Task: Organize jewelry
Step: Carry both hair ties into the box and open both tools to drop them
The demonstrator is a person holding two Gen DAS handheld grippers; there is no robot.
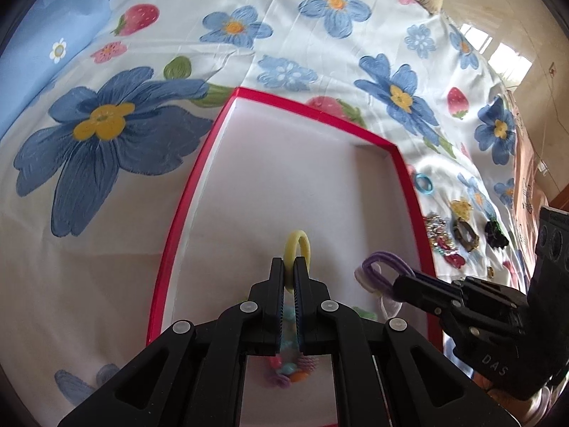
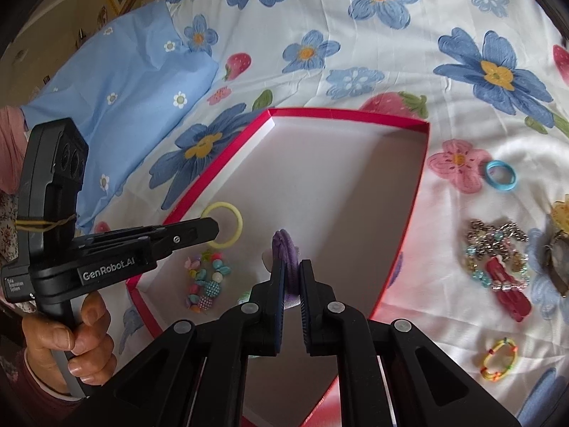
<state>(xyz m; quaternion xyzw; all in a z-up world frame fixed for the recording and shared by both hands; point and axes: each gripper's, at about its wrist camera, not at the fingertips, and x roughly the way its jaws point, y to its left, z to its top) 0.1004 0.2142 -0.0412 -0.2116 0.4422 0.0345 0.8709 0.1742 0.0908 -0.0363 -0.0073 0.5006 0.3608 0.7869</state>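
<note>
A red box (image 1: 409,185) (image 2: 419,178) with a white inside lies on the flowered bedsheet. My left gripper (image 1: 290,267) (image 2: 213,229) is shut on a yellow hair ring (image 1: 298,245) (image 2: 233,219) and holds it above the box floor. My right gripper (image 2: 292,267) (image 1: 394,281) is shut on a purple hair tie (image 2: 282,247) (image 1: 386,263), also over the box, just right of the left one. A beaded bracelet (image 2: 204,281) (image 1: 290,370) lies inside the box near its front corner, partly hidden behind my left fingers in the left wrist view.
Right of the box on the sheet lie a blue hair ring (image 2: 500,175) (image 1: 424,183), a heap of sparkly jewelry with a red clip (image 2: 501,267) (image 1: 442,242), a multicolour bracelet (image 2: 499,359) and dark hair pieces (image 1: 496,233). A blue pillow (image 2: 117,99) lies left. A hand (image 2: 71,341) holds the left gripper.
</note>
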